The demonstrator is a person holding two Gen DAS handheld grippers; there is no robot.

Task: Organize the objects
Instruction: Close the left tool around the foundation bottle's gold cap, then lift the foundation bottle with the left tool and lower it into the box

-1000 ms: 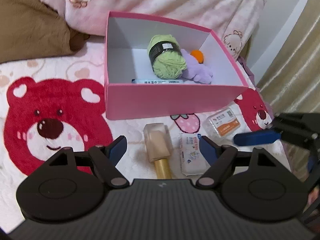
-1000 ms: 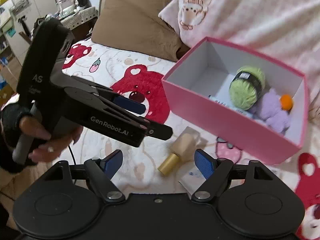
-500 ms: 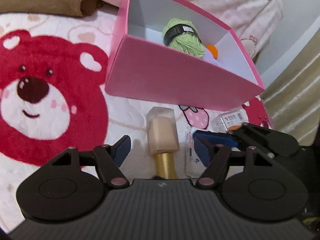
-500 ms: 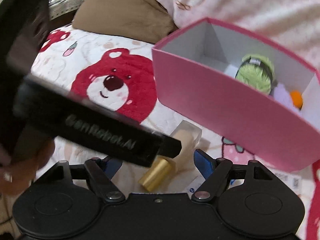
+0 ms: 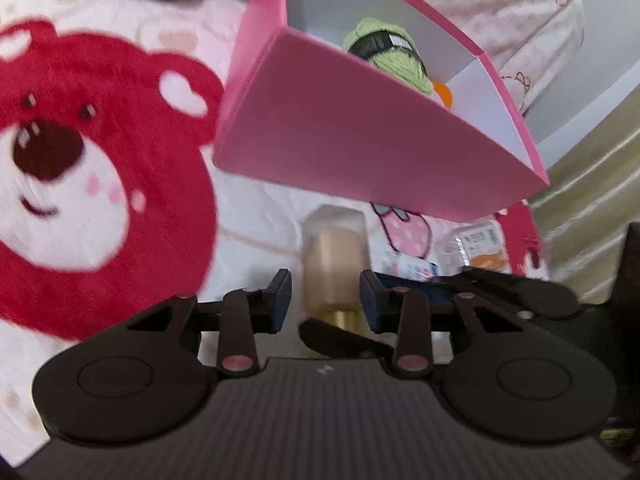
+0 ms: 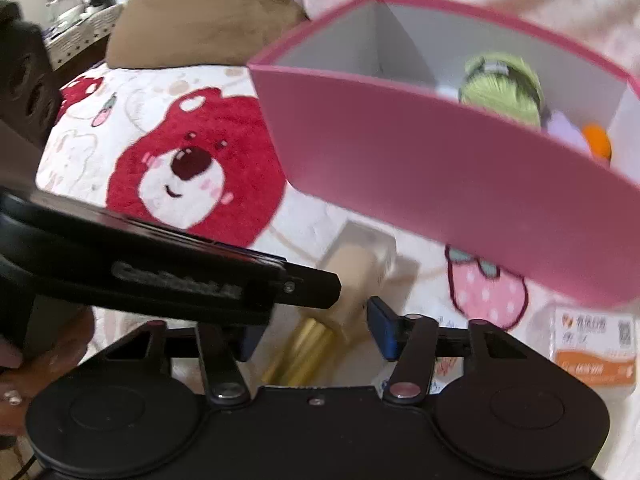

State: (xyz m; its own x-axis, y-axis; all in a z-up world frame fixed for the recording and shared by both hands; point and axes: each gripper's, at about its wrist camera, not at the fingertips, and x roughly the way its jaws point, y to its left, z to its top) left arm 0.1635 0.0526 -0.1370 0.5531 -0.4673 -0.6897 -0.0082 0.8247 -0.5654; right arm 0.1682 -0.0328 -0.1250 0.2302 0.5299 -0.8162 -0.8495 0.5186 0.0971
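Left wrist view: a pink box (image 5: 372,140) sits on the bed (image 5: 256,224), on a bear-print blanket. Inside it lie a green yarn ball (image 5: 394,56) with a dark band, an orange bit (image 5: 444,94) beside it, and, in the right wrist view, something pale purple (image 6: 564,130) between the two.

In front of the box's near wall lies a bottle (image 5: 336,264) with a beige body and a gold cap. The left gripper (image 5: 325,300) has its pads on either side of it, drawn in to the bottle's sides; the frame is blurred, so actual contact cannot be confirmed. Right of the bottle lie a white packet (image 5: 408,268) and a clear packet (image 6: 592,344) with an orange label.

The right gripper (image 6: 312,330) is closing; the bottle's cap end lies between its pads, not clearly pressed.

A second ago both grippers stood wide and higher above the bed; both have come down and narrowed.
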